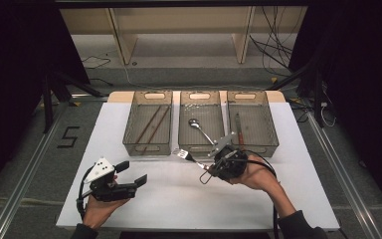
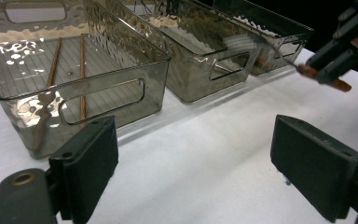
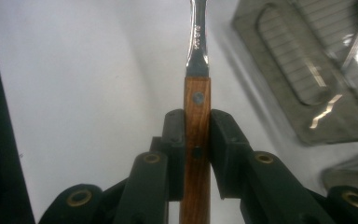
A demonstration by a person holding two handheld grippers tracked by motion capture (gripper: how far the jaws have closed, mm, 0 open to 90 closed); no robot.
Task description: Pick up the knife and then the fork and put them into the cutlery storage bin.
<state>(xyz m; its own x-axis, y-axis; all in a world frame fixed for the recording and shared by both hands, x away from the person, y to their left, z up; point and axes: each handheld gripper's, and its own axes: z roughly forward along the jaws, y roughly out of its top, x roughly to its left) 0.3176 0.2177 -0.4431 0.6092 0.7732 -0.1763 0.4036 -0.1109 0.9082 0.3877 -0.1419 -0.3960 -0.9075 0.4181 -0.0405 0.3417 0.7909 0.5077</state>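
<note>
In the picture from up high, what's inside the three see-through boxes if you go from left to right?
Left bin: two chopsticks → middle bin: a spoon → right bin: a long utensil, too small to name.

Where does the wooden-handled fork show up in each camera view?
High view: the fork sits centre, held by the right gripper before the middle bin.
Left gripper view: its handle end, upper right.
Right gripper view: centre, handle clamped between the jaws.
Shared landmark: the middle bin.
</note>
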